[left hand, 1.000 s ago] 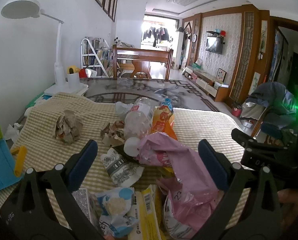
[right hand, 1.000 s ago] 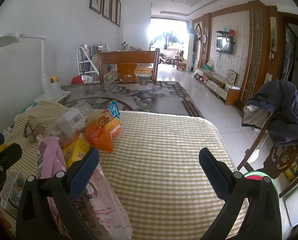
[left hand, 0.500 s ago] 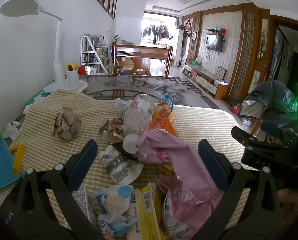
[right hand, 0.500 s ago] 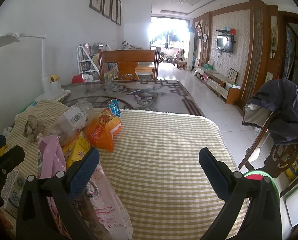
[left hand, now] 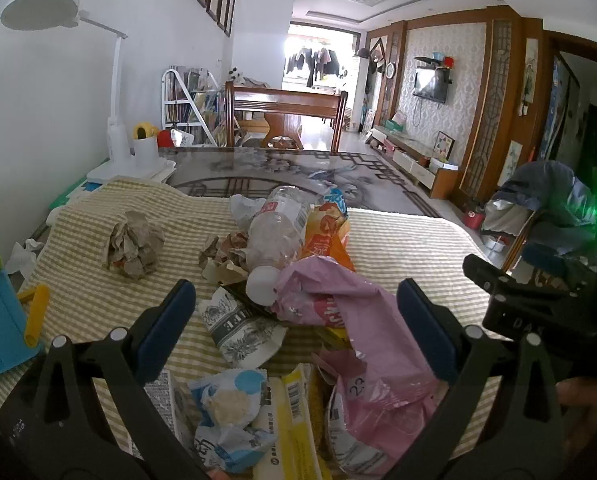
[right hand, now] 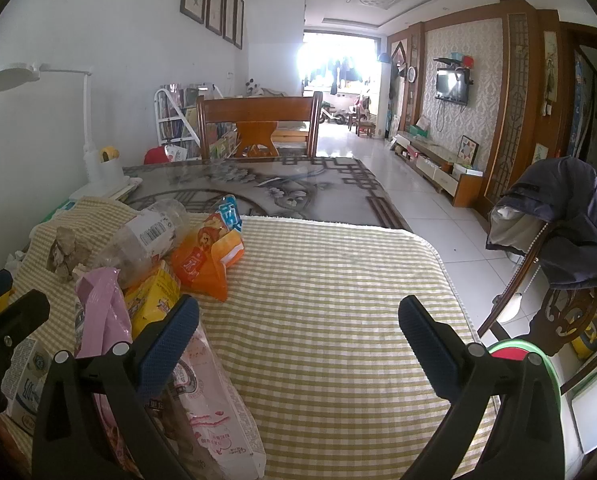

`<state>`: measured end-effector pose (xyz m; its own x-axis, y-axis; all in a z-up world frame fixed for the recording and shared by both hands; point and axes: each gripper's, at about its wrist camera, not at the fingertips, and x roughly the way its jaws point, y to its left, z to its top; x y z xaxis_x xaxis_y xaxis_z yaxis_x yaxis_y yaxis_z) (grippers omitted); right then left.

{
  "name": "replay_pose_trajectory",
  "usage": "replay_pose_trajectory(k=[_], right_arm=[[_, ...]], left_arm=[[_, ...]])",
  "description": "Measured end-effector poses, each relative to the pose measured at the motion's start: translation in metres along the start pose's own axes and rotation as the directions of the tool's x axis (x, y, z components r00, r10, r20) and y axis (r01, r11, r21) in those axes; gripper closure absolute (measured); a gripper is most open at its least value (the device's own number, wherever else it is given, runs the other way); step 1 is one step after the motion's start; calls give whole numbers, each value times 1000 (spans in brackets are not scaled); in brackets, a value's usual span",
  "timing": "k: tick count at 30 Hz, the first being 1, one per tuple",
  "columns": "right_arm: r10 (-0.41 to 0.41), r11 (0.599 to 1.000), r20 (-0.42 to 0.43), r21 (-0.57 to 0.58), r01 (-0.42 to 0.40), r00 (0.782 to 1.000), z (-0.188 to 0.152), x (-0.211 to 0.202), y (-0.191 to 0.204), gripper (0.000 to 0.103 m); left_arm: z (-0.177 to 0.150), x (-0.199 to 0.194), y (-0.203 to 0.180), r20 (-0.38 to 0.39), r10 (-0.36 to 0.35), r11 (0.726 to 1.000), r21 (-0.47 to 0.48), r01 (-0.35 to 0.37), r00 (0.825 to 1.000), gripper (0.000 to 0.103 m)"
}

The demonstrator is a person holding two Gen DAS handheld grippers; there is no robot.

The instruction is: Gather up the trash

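Heaped wrappers (left hand: 350, 320), bottle (left hand: 280, 226) on cloth (left hand: 410, 248)

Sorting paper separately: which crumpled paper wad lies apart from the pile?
The grey-brown crumpled paper ball, alone on the checked cloth; the smaller wad touches the plastic bottle.

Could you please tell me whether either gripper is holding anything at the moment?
Nothing is held: the left gripper and the right gripper are both open above the table.

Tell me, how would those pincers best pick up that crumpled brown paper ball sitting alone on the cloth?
Probably across the middle of the crumpled paper ball, coming from above with the open left gripper. It sits apart from the pile, so both fingers can straddle it.
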<state>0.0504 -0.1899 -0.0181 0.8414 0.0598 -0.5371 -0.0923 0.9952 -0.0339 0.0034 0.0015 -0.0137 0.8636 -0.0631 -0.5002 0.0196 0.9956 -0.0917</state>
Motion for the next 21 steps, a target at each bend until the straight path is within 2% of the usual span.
replay_pose_trajectory(k=[10, 15, 19, 21], right_arm=[[1, 1000, -3, 1, -1, 1000, 0, 0, 1, 7], [-1, 1000, -3, 2, 1, 1000, 1, 1, 0, 7], [14, 1000, 5, 19, -14, 1000, -2, -4, -1, 7], [25, 999, 7, 24, -25, 1000, -3, -4, -1, 7]], left_arm=[[0, 0, 0, -4, -2, 1000, 1, 2, 1000, 4], [2, -7, -1, -13, -36, 999, 30, 37, 999, 4], [7, -28, 15, -17, -17, 1000, 16, 17, 1000, 4], [5, -31, 27, -53, 20, 1000, 4, -20, 998, 4]])
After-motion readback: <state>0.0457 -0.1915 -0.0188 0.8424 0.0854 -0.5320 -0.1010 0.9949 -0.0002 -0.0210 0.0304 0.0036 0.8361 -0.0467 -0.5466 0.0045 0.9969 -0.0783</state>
